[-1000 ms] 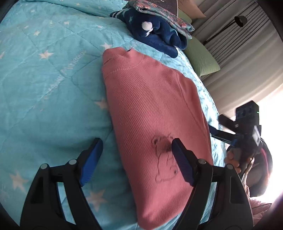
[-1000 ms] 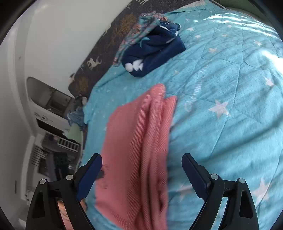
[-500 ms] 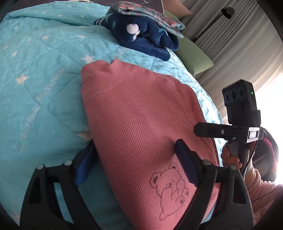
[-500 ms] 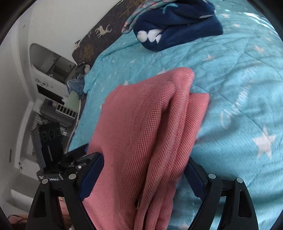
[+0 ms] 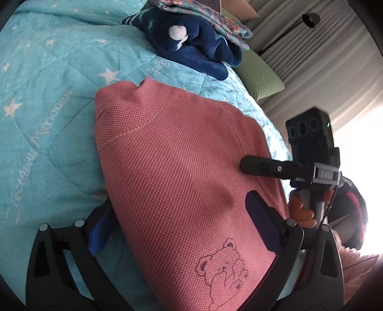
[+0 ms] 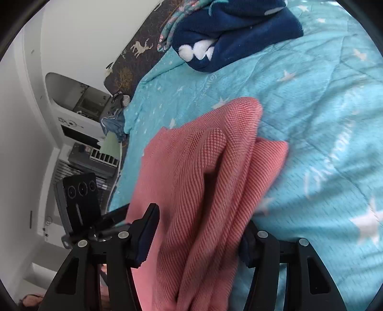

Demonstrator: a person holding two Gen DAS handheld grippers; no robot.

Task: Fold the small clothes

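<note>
One pink knit top point(image 5: 182, 177) lies on the turquoise star-print quilt point(image 5: 47, 100), folded lengthwise into a narrow bundle, with one small bear outline point(image 5: 222, 263) on its near end. Two grippers work it. The left gripper point(image 5: 184, 227) straddles the near part of the top, its two blue-padded fingers point(image 5: 261, 222) spread wide — one on each side of the fabric, not pinching. The right gripper point(image 6: 196, 236) also has its two fingers apart, the bundled layers of the top point(image 6: 205, 191) passing between them; whether the pads press the cloth I cannot tell. In the left wrist view the right gripper point(image 5: 253, 165) reaches onto the top's right edge. At the far end of the quilt sits one pile of two garments: a navy fleece piece point(image 5: 198, 50) under a floral one point(image 5: 215, 21). One green pillow point(image 5: 261, 76) lies far right.
</note>
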